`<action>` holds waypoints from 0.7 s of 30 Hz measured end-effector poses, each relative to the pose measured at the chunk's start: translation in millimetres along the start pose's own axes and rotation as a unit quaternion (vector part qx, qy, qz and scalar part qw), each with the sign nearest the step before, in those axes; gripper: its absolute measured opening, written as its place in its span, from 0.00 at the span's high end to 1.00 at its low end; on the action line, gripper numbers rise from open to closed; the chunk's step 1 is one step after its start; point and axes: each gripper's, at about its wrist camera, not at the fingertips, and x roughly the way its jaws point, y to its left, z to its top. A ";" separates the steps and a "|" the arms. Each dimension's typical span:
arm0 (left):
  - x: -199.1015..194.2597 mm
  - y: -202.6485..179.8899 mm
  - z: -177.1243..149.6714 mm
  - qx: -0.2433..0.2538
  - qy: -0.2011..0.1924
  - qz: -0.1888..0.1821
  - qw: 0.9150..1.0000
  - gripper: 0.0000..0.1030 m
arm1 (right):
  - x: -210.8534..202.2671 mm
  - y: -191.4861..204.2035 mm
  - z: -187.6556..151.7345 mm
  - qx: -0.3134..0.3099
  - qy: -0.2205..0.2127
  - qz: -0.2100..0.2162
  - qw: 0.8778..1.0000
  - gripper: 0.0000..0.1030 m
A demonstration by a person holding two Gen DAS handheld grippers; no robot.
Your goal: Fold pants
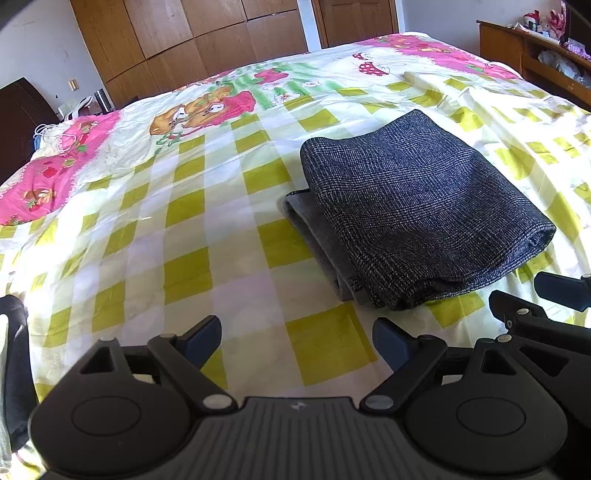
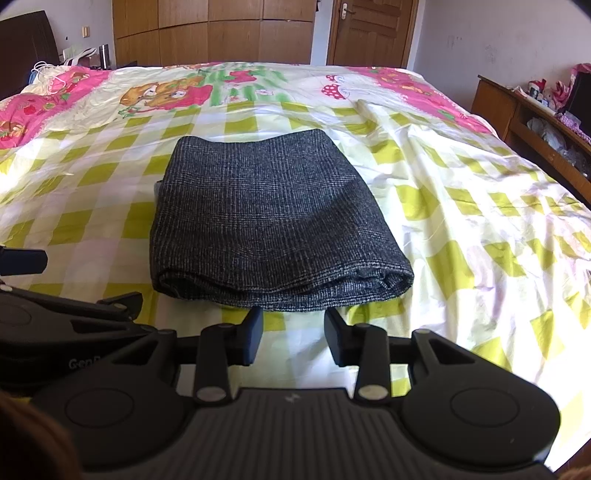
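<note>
We judge the folding itself done: the pants (image 2: 273, 221) lie as a compact dark grey bundle on the bed (image 2: 461, 229), just ahead of our right gripper (image 2: 293, 334), whose jaws stand partly apart with nothing between them, while our left gripper (image 1: 297, 341), its jaws wide apart and empty, sits to the bundle's left. The next move, we think, calls only for a light press to flatten the near rolled edge, or for drawing both hands away. The bed wears a yellow-checked, cartoon-printed cover, with a wooden wardrobe (image 2: 221, 33) and a door (image 2: 369, 33) beyond it, and shelves (image 2: 535, 122) at the right.
</note>
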 end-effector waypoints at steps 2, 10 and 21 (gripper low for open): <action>-1.2 0.7 1.2 -0.003 -0.002 0.004 1.000 0.05 | 0.8 0.9 0.1 -0.004 0.002 0.001 1.000 0.63; -3.8 -3.3 2.1 0.003 -0.005 0.011 1.000 0.05 | -0.3 -1.7 -0.2 0.000 -0.002 0.009 1.000 0.64; -3.5 -3.5 1.5 0.004 -0.004 0.010 1.000 0.07 | 0.1 -0.2 -0.1 -0.002 -0.001 0.007 1.000 0.64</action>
